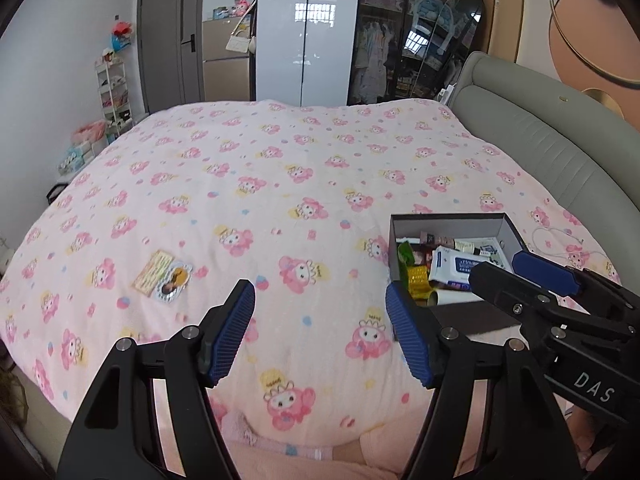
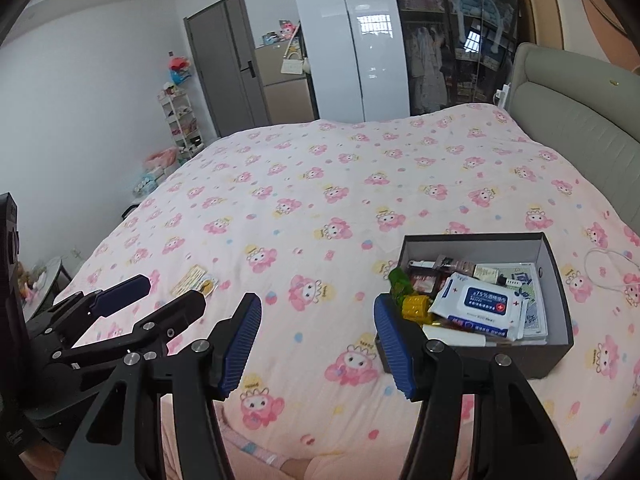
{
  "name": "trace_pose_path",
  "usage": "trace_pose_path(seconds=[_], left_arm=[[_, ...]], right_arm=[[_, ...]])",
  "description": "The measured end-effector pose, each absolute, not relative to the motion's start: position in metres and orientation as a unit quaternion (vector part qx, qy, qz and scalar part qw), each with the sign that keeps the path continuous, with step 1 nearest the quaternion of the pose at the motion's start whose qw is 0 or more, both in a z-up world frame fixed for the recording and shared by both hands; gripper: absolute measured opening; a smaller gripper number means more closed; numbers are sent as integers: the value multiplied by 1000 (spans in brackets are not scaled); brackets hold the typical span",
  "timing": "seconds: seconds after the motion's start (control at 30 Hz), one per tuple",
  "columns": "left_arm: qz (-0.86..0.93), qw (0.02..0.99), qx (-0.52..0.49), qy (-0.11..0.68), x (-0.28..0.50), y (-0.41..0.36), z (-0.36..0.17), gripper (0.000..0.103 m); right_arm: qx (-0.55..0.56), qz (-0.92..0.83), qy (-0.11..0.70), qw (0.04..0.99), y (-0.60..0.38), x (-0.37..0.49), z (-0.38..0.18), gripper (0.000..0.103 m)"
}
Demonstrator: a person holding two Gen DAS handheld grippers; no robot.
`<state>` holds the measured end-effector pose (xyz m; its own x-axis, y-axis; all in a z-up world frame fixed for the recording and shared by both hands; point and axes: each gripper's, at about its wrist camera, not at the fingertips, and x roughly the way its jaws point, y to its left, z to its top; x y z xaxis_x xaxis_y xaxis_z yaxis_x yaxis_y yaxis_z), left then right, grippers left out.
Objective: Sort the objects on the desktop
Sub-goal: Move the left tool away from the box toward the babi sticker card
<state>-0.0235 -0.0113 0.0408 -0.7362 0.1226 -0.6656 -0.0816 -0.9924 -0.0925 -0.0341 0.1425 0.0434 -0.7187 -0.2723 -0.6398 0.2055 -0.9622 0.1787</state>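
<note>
Here, a yellow-and-silver blister card (image 1: 163, 276) lies flat on pink bedspread (image 1: 280, 184).

White letters "DAS" stand on the black plastic body of the right claw (image 1: 532, 276), at the lower right of the left wrist view. The white-and-blue soft pack of wipes (image 2: 480, 304), lying in the dark cardboard box (image 2: 556, 280) at the right of the right wrist view, bears "75%" followed by Chinese characters too small to read.
</note>
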Motion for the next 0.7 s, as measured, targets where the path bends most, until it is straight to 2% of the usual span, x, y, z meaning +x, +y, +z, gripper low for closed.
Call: trace_pose_path(seconds=[0.13,0.27,0.37,0.53,0.7], left_arm=[[931,50,-360,-33,-5,-27,37,69],[932,33,-358,-42,-1,-50,34,69],[929,24,-363,-76,-4,-75,23,68],[917,-18,-373,-140,-23,-114,-2,61],[899,-42,-393,-190,-60,-142,-30,60]], right_arm=[[354,-922,-42,149,130,-18,37,55],[368,-914,-36,169,105,-39,25,55],[378,-907,-31,184,87,-55,16,55],[395,-895,-23,208,56,-81,0,55],[411,-881,-15,232,25,-107,-15,55]])
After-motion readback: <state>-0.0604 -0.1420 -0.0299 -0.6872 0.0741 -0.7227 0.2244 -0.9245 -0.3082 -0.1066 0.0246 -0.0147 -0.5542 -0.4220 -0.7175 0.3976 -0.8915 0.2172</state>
